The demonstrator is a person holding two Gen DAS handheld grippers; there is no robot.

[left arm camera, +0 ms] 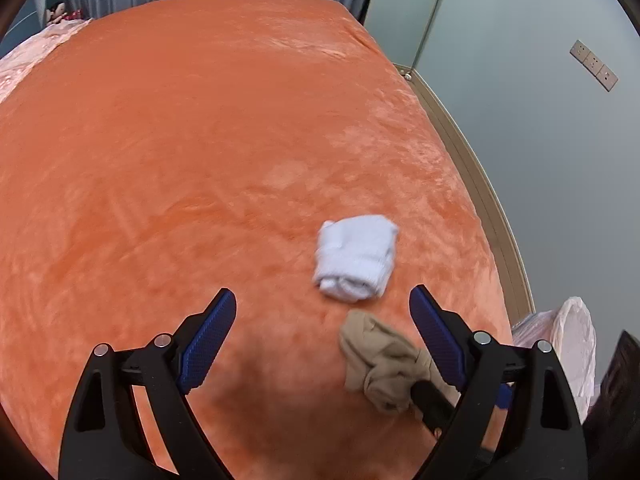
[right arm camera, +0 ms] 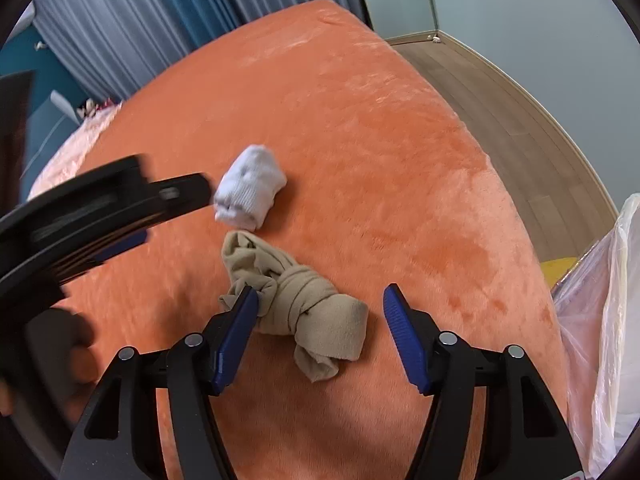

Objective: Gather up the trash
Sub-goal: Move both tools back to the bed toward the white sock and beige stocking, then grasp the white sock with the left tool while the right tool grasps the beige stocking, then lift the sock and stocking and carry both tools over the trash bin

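Left gripper [left arm camera: 322, 300]: jaws wide, holding nothing.
Right gripper [right arm camera: 320, 298]: jaws wide, straddling knotted beige stocking [right arm camera: 304, 312].
White sock roll [right arm camera: 250, 192]: on orange blanket [right arm camera: 360, 140].

A wide bed under a plush orange blanket [left arm camera: 200, 140] fills the room. Grey and teal pleated curtains [right arm camera: 132, 28] hang behind it. Pale blue-grey walls [left arm camera: 540, 140] carry a row of sockets [left arm camera: 594, 65]; wood-plank flooring [right arm camera: 500, 92] runs alongside.
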